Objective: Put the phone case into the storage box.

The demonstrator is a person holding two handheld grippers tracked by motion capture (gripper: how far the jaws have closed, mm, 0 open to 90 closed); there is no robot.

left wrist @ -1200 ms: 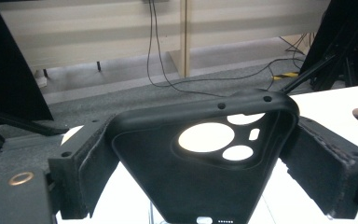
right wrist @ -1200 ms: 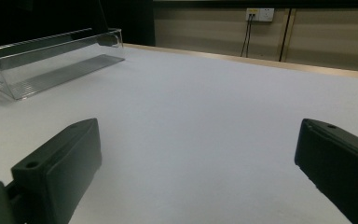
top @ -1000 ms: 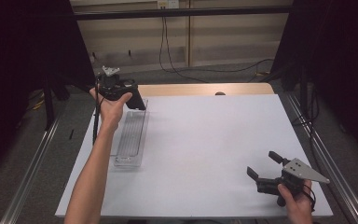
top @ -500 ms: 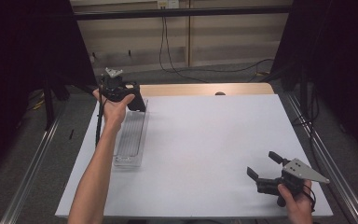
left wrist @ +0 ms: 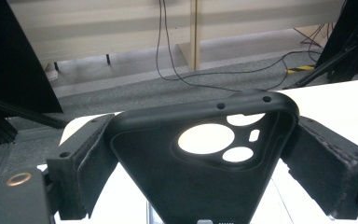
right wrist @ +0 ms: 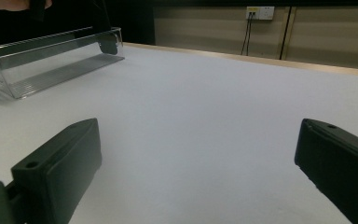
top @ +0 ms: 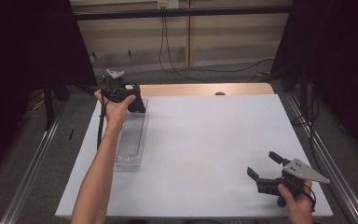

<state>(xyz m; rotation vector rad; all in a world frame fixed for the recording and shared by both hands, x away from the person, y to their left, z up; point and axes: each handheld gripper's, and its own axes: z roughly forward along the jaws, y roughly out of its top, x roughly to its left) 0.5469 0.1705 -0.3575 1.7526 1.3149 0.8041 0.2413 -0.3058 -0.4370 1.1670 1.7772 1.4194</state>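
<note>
Left gripper [top: 133, 100] clamped on a black phone case [left wrist: 205, 158], padded jaws pressing its two long edges. Held at the table's far left corner, above the far end of a clear plastic tray [top: 130, 140]. Case upright between the jaws, inner face toward the gripper's camera, camera cut-outs near its top edge showing the white table [top: 205, 140] through them. Lower end of the case down near the tray's far end; touching or not, impossible to tell. Right gripper [top: 265, 167] low at the table's near right corner, jaws wide apart and empty, pointing across the white surface toward the tray [right wrist: 51, 56], well apart from it.
</note>
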